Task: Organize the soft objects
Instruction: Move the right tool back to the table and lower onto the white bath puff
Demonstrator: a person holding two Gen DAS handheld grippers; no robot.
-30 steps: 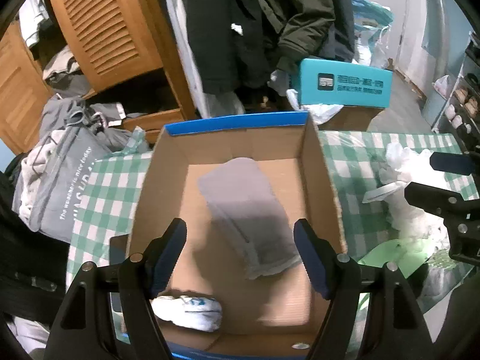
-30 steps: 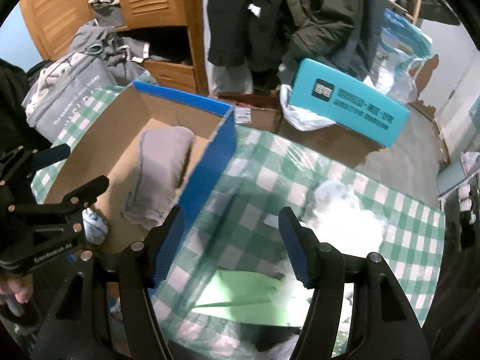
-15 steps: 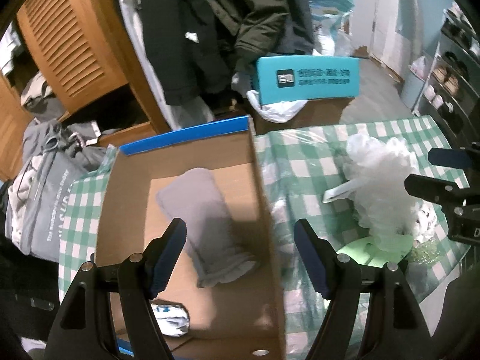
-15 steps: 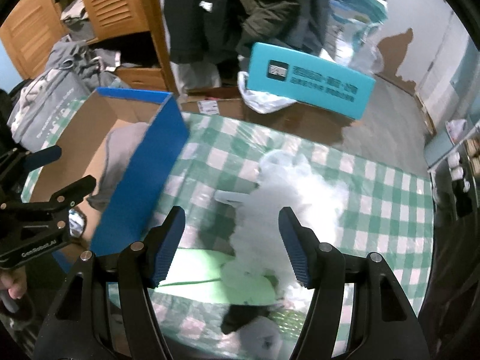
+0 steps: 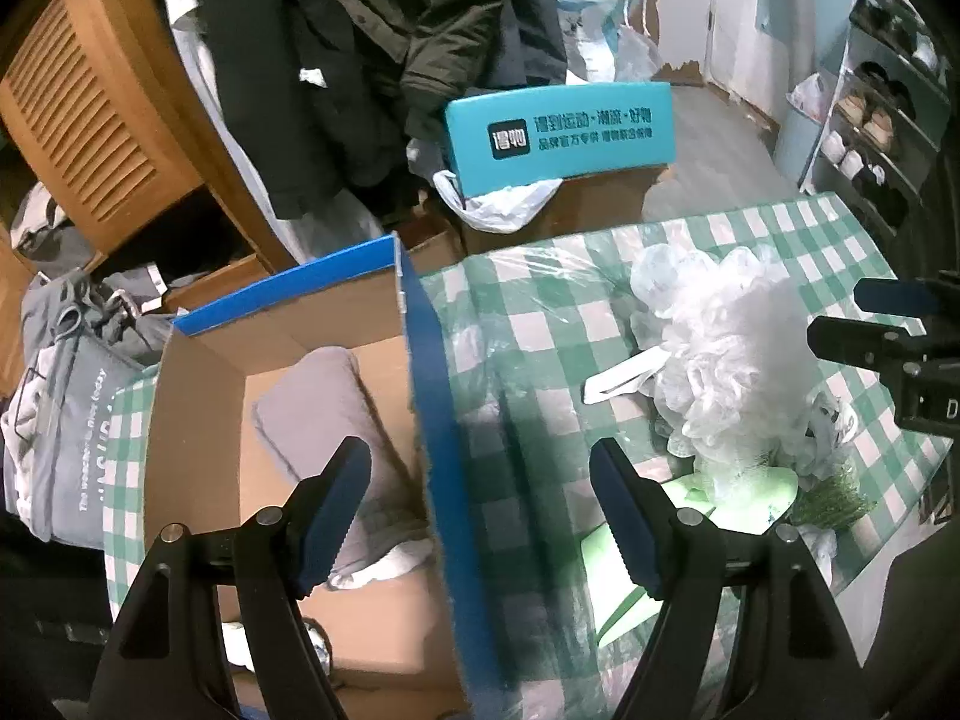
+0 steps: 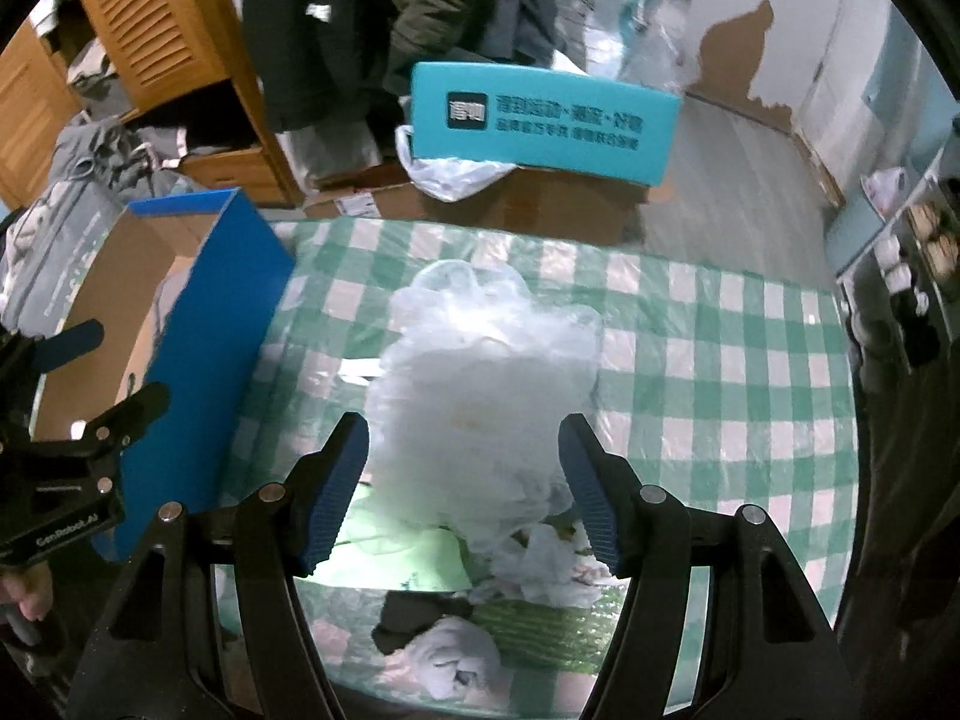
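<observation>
Puff [image 6: 480, 396] of white mesh on the checked worktop [image 6: 720, 360], just right of the blue box [image 5: 432, 420].
Right tool [image 6: 462, 480] wide open around the puff, not squeezing; left tool [image 5: 480, 510] wide open and holding nothing, over the box's right wall; grey cloth [image 5: 336, 420] inside the box.

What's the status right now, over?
Left gripper open, straddling blue wall of cardboard box. Right gripper open, jaws either side of white mesh bath pouf, not closed. Grey folded cloth already boxed. Nothing blocking.
</observation>
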